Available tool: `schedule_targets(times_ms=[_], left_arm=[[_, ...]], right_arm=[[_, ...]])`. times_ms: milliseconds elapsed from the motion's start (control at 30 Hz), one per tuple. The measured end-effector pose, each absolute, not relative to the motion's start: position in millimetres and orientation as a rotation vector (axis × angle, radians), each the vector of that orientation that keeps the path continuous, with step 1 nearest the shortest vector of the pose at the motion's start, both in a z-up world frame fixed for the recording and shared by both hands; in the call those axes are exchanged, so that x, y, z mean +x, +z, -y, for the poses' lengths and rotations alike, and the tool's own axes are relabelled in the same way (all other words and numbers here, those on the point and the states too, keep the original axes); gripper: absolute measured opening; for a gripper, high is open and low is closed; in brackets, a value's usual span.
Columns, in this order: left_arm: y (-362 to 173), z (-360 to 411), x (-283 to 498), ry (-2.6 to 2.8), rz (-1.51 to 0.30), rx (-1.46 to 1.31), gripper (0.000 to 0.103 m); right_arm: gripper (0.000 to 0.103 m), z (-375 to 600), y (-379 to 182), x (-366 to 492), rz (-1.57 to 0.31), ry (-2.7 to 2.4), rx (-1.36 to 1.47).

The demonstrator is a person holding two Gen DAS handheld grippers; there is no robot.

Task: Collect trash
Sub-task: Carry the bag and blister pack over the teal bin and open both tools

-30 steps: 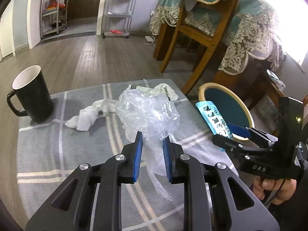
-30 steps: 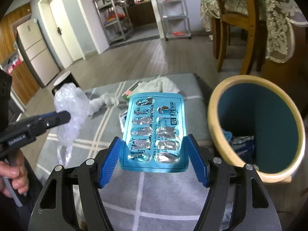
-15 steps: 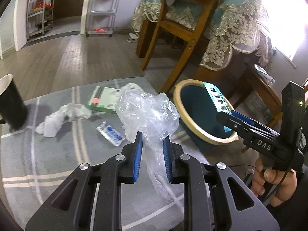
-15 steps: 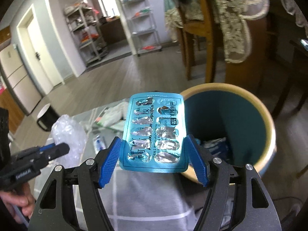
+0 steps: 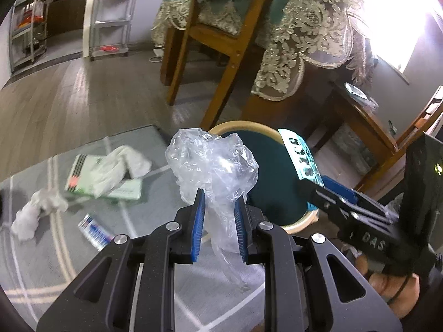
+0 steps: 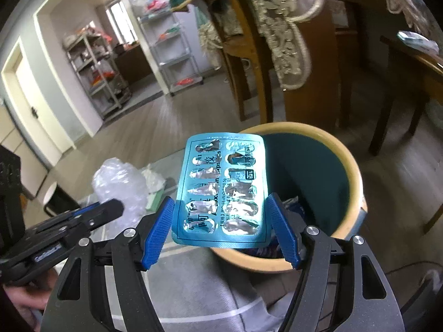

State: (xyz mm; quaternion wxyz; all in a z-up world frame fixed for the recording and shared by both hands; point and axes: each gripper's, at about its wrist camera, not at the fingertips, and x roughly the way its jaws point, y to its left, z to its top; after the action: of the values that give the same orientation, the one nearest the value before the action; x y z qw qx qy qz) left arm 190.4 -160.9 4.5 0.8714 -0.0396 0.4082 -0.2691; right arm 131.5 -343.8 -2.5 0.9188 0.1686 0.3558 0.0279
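Left gripper (image 5: 219,221): clenched on the plastic wrap (image 5: 213,166).
Right gripper (image 6: 220,232): grasping the pill sheet (image 6: 221,193).
Change: both have moved from over the tabletop (image 5: 41,262) to the bin (image 6: 351,171).
Means: ready to drop.

You're in somebody's home here, looks like a living and dining area. You've got a grey wood-plank floor (image 5: 83,102), a wooden dining chair (image 5: 218,41) pushed up to a table under a green cloth with cream lace trim (image 5: 299,36), and white metal shelving racks (image 6: 171,55) over by the far wall. A white panelled door (image 6: 30,110) sits far left, and a grey checked rug (image 5: 41,249) lies near you.
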Motion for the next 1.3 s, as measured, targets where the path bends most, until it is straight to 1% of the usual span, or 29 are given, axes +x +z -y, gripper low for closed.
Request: schedule_targets(times_ms=[233, 633, 700, 733, 767, 800, 833, 967, 1267, 1300], left_arm=[[2.0, 201.6, 218.3, -0.592, -0.88, -0.07, 0.02], [-30.0, 258.6, 262.2, -0.632, -0.975, -0.058, 0.021], [-32.3, 259.8, 265.4, -0.631, -0.983, -0.062, 0.026], [-33.0, 258.4, 266.2, -0.63, -0.985, -0.064, 0.03], [-33.2, 256.5, 266.5, -0.624, -0.984, -0.063, 0.039], [-32.9, 255.2, 267.1, -0.619, -0.981, -0.064, 0.044], [-32.1, 252.2, 267.2, -0.612, -0.977, -0.069, 0.053], [-28.0, 234.3, 269.5, -0.587, -0.971, -0.109, 0.059], [-25.6, 191.8, 252.7, -0.553, -0.968, -0.143, 0.059], [-24.8, 186.2, 249.9, -0.549, -0.968, -0.143, 0.059]], right_arm=[[0.07, 363.8, -8.1, 134.3, -0.731, 0.013, 0.409], [0.07, 396.5, -23.7, 140.5, -0.742, -0.056, 0.489], [0.07, 397.6, -26.2, 141.7, -0.749, -0.061, 0.489], [0.07, 397.3, -27.4, 142.6, -0.753, -0.063, 0.489], [0.07, 397.5, -28.2, 142.6, -0.755, -0.063, 0.49], [0.07, 397.2, -28.6, 144.2, -0.759, -0.064, 0.489], [0.07, 396.3, -29.5, 145.7, -0.763, -0.064, 0.486], [0.07, 391.9, -31.0, 149.4, -0.772, -0.06, 0.475], [0.071, 388.0, -40.2, 157.5, -0.812, -0.065, 0.466], [0.072, 388.3, -40.8, 160.0, -0.817, -0.067, 0.468]])
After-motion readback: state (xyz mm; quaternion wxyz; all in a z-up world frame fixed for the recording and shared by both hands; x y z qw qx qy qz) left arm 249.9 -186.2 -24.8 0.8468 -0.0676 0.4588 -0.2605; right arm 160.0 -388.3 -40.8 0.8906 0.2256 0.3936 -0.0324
